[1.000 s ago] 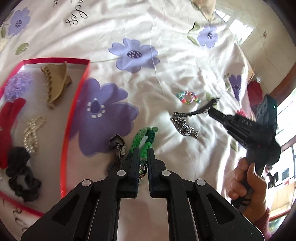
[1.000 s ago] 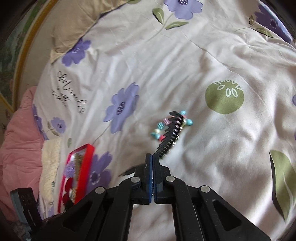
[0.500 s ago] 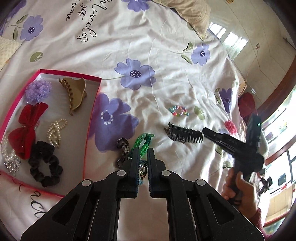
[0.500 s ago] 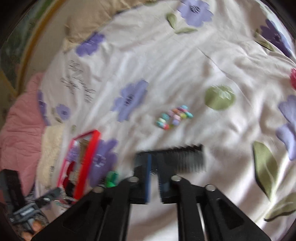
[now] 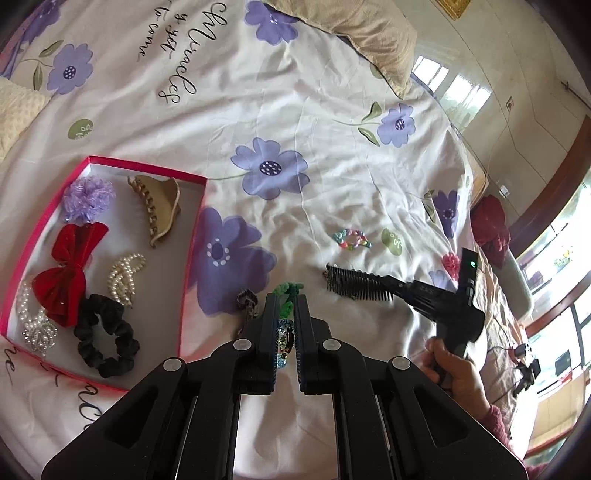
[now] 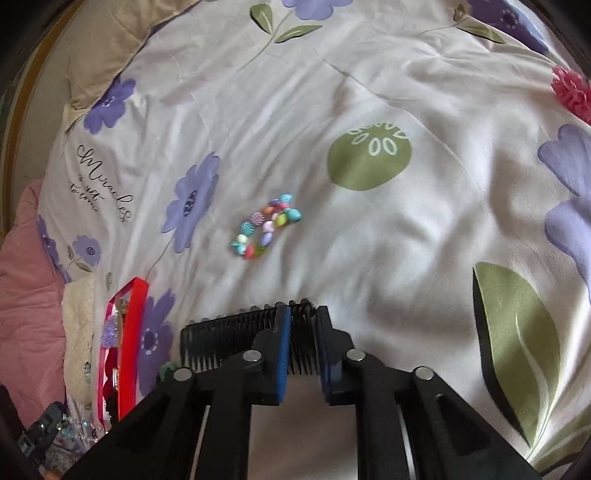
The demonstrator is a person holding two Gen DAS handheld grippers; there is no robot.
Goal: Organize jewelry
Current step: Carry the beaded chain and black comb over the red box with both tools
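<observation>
My left gripper [image 5: 286, 300] is shut on a blue bead bracelet [image 5: 284, 343], held above the flowered bedsheet. Just past its tips lie a green braided band [image 5: 291, 287] and a dark chain piece [image 5: 248, 301]. A black comb [image 5: 351, 284] lies on the sheet to the right. My right gripper [image 5: 388, 290] is at that comb's right end. In the right wrist view the jaws of the right gripper [image 6: 300, 314] are closing, with the comb [image 6: 229, 334] teeth in the narrow gap; the pads do not visibly press. A coloured bead bracelet [image 6: 267, 230] lies beyond.
A red-rimmed box [image 5: 192, 254] at the left holds a red bow, a tan claw clip, pearls, a black scrunchie and a purple flower. A pink flower piece [image 5: 450, 261] lies far right. A person's hand [image 5: 454, 369] grips the right tool. A beige pillow [image 5: 369, 29] lies at the back.
The right gripper, earlier shut holding the comb up by one end, dropped it flat on the sheet, opened, and now closes over its right end. The left gripper rose and drew back with its bracelet.
</observation>
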